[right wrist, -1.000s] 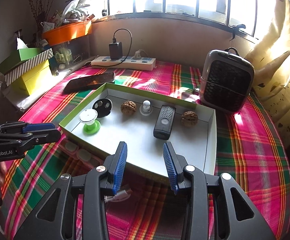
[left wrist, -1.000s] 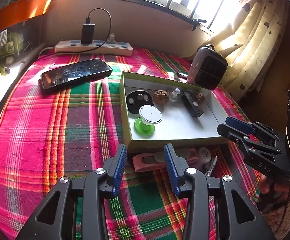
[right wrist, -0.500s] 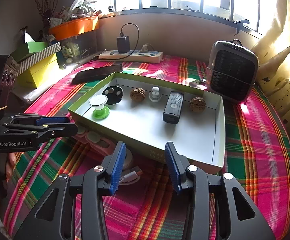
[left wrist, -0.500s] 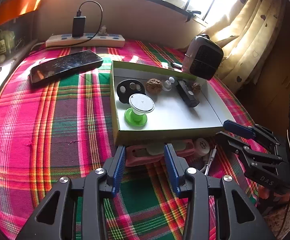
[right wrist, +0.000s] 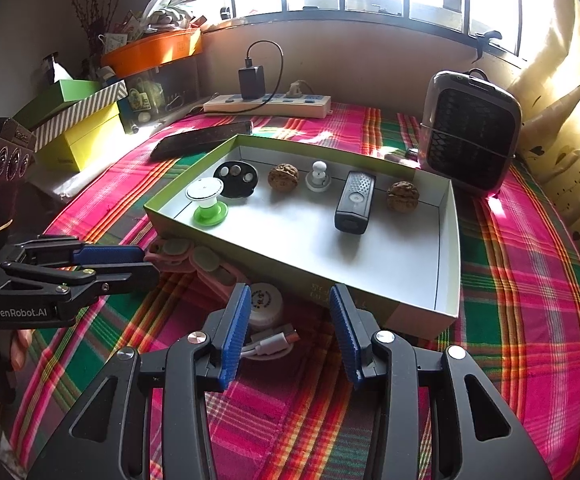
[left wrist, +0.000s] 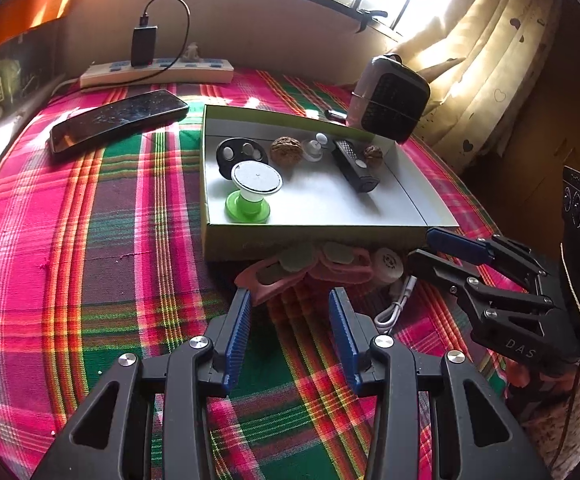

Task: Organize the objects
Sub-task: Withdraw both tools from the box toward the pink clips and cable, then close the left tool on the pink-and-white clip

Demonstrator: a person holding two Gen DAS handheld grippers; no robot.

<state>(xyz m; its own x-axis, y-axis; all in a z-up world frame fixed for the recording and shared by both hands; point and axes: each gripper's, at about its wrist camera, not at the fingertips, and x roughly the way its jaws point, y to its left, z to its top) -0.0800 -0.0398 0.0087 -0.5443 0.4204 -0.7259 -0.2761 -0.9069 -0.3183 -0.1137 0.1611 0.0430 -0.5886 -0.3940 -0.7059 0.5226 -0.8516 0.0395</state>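
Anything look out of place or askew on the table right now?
Yes. A pink holder, a white round case and a white cable lie bunched on the cloth against the tray's near wall, outside it. The items inside stand in a neat row.

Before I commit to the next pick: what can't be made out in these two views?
- Pink holder: far edge hidden behind the box wall in the left wrist view; the left gripper covers its end in the right wrist view.
- White cable: partly behind a right gripper finger.
- Round white disc: print too small to read.
- Dark item beside the heater: too small to identify.
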